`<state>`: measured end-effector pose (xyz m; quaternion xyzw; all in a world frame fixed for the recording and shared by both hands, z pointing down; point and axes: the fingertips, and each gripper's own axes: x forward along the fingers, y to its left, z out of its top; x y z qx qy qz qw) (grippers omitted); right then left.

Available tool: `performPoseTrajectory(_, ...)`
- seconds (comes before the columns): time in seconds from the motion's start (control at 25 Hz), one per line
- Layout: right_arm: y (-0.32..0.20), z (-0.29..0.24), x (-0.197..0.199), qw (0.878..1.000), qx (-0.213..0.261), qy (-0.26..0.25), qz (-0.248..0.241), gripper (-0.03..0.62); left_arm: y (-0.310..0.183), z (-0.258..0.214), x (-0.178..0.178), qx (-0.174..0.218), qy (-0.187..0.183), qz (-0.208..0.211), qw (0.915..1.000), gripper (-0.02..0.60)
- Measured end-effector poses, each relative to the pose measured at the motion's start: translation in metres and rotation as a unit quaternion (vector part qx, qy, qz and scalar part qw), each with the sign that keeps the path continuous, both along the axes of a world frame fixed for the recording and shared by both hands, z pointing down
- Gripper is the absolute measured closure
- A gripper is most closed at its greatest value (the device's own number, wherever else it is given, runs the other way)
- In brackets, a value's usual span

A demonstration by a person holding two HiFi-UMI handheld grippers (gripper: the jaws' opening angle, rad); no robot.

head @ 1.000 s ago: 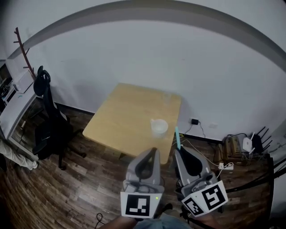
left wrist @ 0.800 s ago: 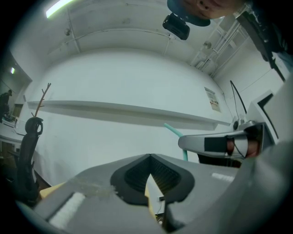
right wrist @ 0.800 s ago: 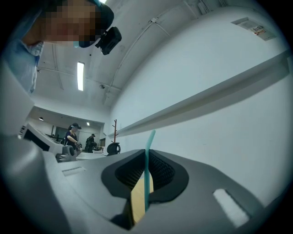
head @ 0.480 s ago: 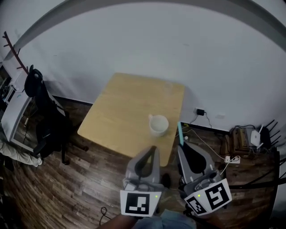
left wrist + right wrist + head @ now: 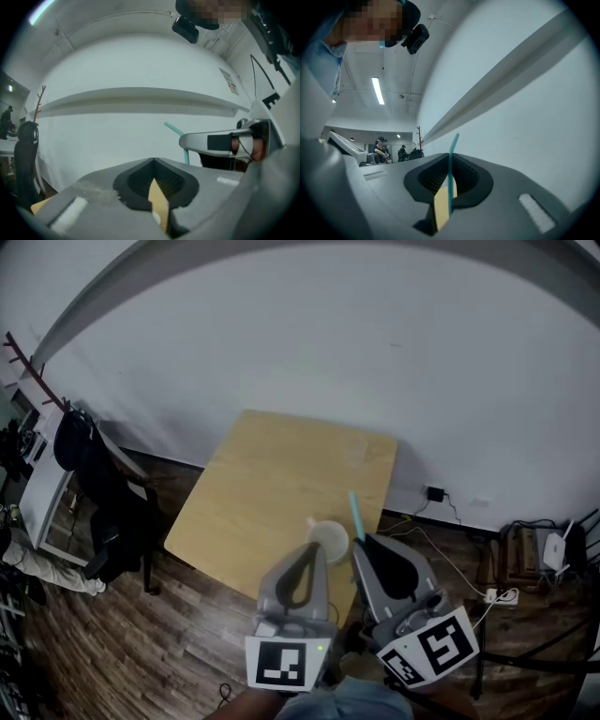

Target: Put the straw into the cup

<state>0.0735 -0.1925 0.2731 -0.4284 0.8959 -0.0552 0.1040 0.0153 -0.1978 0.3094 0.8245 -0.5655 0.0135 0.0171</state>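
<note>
A white cup (image 5: 328,538) stands near the front right edge of the wooden table (image 5: 272,474). My right gripper (image 5: 361,542) is shut on a teal straw (image 5: 355,514), which sticks up from its tips just right of the cup. In the right gripper view the straw (image 5: 452,150) runs up between the closed jaws of the right gripper (image 5: 449,161). My left gripper (image 5: 322,552) hangs just below the cup, shut and holding nothing. The left gripper view shows my left gripper (image 5: 153,160) closed, with the straw (image 5: 180,138) and the right gripper (image 5: 220,140) off to its right.
A dark office chair (image 5: 94,502) draped with clothing stands left of the table beside a white desk (image 5: 42,493). Cables, a power strip (image 5: 497,596) and a router (image 5: 558,547) lie on the wood floor at the right. A white wall backs the table.
Both grippers have come closer to the table. The straw has moved left, from over the floor beside the table's corner to right next to the cup.
</note>
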Motion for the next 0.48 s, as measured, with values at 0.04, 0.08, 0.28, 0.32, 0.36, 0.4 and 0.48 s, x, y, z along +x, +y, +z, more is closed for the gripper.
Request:
performPoseTrajectory(0.04,-0.007,-0.004,0.0,1.0,0.004,-0.002,-0.005,0.563,-0.006,-0.006,0.001,0.006,-0.001,-0.003,1.0,0.565)
performPoseTrajectory(0.08,-0.014,-0.009,0.0,1.0,0.008,-0.004,-0.01,0.563,-0.012,-0.012,0.002,0.012,-0.002,-0.006,0.9999,0.565)
performPoseTrajectory(0.28,-0.031,-0.033,-0.002,0.999,0.036,-0.007,-0.032,0.563,-0.03,-0.036,0.0,0.042,-0.002,-0.027,0.9988,0.565)
performPoseTrajectory(0.32,-0.034,-0.037,-0.003,0.999,0.041,-0.007,-0.033,0.563,-0.033,-0.039,-0.002,0.046,-0.002,-0.03,0.9985,0.565)
performPoseTrajectory(0.36,-0.037,-0.041,-0.003,0.998,0.046,-0.008,-0.034,0.563,-0.036,-0.042,-0.003,0.049,-0.001,-0.031,0.9983,0.565)
performPoseTrajectory(0.4,-0.04,-0.044,-0.004,0.998,0.049,-0.009,-0.034,0.563,-0.038,-0.043,-0.004,0.051,0.001,-0.032,0.9982,0.565)
performPoseTrajectory(0.48,-0.046,-0.046,-0.006,0.998,0.051,-0.012,-0.033,0.563,-0.043,-0.041,-0.008,0.049,0.003,-0.031,0.9983,0.565)
